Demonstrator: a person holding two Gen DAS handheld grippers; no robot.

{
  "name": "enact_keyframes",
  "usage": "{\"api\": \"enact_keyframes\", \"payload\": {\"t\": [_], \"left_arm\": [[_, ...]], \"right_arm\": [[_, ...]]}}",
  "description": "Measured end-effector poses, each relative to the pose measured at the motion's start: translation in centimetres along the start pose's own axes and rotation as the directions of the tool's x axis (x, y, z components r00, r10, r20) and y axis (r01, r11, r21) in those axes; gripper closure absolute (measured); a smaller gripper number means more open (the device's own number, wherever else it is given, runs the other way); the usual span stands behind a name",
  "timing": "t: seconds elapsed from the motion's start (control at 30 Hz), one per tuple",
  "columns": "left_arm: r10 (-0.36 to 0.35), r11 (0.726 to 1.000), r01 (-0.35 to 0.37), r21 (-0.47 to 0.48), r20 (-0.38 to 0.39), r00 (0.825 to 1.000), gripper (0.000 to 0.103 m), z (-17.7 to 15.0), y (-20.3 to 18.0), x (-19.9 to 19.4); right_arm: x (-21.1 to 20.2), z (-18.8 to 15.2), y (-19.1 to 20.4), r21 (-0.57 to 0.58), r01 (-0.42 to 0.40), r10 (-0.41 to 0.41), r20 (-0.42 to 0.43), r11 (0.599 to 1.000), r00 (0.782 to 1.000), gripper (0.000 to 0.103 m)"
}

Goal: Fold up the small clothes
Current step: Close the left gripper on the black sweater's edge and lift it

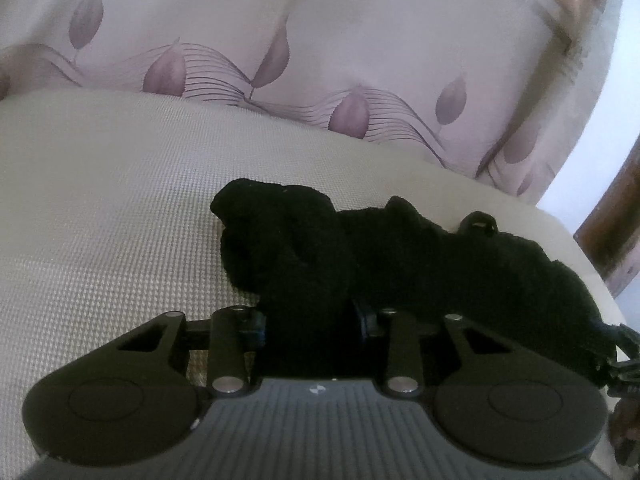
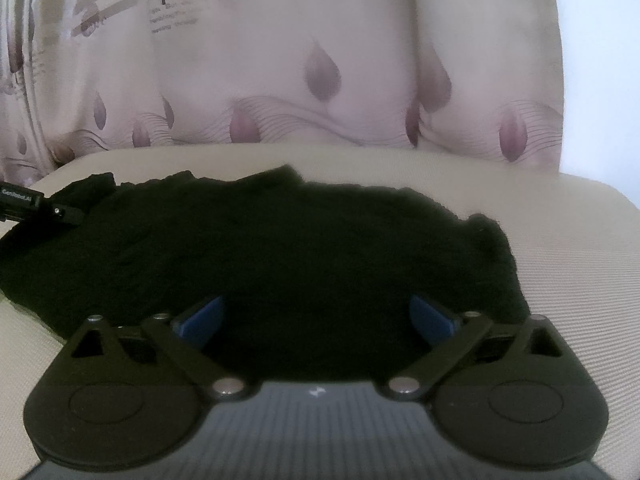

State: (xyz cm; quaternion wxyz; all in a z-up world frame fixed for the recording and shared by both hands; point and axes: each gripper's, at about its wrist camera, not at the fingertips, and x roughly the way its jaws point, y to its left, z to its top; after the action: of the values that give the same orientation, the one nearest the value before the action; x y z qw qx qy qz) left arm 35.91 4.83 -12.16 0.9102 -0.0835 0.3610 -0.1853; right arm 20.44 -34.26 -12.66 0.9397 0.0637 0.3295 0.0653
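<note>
A small black garment (image 1: 400, 256) lies bunched on a beige woven cushion (image 1: 100, 208). In the left wrist view my left gripper (image 1: 312, 322) has its jaws drawn close together with a thick fold of the black cloth pinched between them. In the right wrist view the same black garment (image 2: 280, 240) spreads wide across the cushion (image 2: 580, 280). My right gripper (image 2: 316, 318) stands wide open over its near edge, and its blue pads (image 2: 200, 318) sit far apart on either side of the cloth. The left gripper's body (image 2: 40, 206) shows at the left edge.
A pale fabric with purple leaf prints (image 1: 320, 40) hangs close behind the cushion. A brown wooden frame piece (image 1: 612, 232) stands at the right past the cushion's edge. The same leaf-print fabric (image 2: 320, 60) fills the back of the right wrist view.
</note>
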Motion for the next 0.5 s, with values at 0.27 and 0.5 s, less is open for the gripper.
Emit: {"api": "enact_keyframes", "payload": {"t": [0.27, 0.5], "left_arm": [[0.048, 0.99, -0.048, -0.134, -0.006, 0.999, 0.081, 0.4, -0.8, 0.1], [-0.002, 0.962, -0.008, -0.271, -0.035, 0.999, 0.082, 2.2, -4.5, 0.1]], "right_arm": [[-0.7, -0.1, -1.0, 0.058, -0.082, 0.081, 0.023, 0.995, 0.996, 0.001], [-1.6, -0.2, -2.9, 0.14, -0.24, 0.232, 0.076, 0.961, 0.97, 0.001]]}}
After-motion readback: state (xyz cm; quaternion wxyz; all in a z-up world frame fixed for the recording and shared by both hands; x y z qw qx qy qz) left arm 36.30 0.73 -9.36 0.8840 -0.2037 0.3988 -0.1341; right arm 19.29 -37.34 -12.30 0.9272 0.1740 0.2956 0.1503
